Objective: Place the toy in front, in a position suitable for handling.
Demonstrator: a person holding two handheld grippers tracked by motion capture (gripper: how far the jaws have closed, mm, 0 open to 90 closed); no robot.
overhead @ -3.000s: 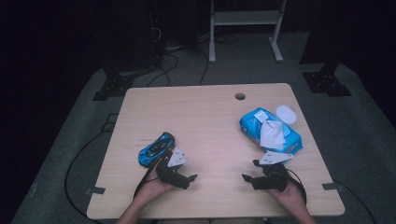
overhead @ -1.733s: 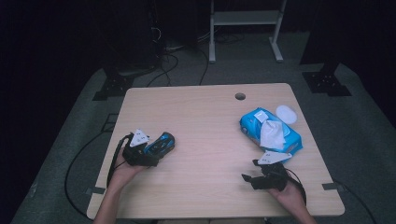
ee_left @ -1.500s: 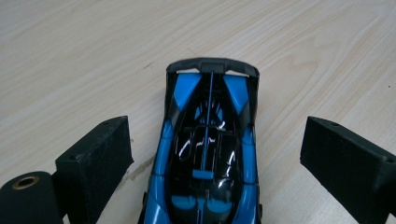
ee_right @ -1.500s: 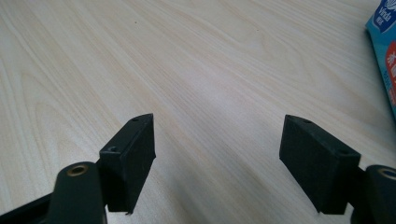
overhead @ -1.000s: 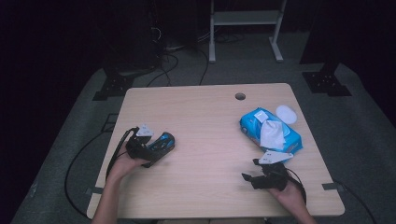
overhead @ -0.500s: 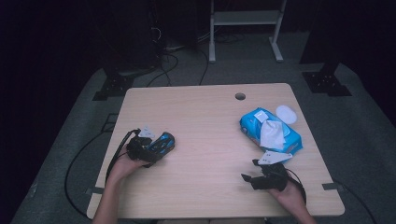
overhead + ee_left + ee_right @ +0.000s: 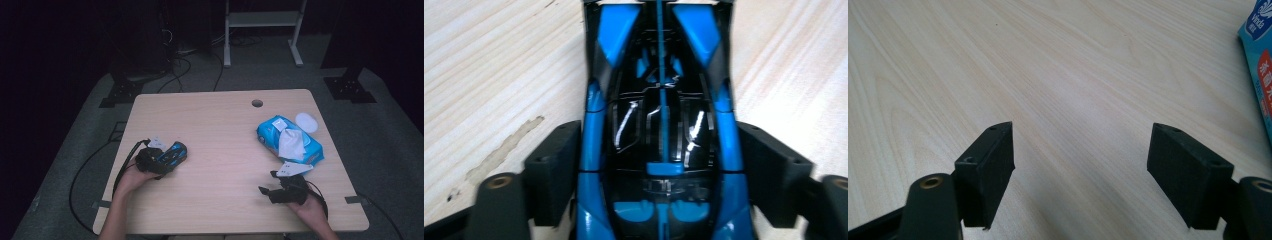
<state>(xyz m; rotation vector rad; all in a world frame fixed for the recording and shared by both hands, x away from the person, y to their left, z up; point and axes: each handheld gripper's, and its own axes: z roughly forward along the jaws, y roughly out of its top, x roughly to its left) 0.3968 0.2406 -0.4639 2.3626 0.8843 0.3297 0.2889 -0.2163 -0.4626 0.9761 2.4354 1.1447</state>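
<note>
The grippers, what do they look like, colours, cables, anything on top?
Both are black. The left gripper and the right gripper each end in two blocky black jaws with flat inner faces, hinged on arms with a brass-coloured rivet. In the high view each carries a pale grey three-cornered plate on top and trails a black cable. The forearms show bare, with no sleeves visible.
</note>
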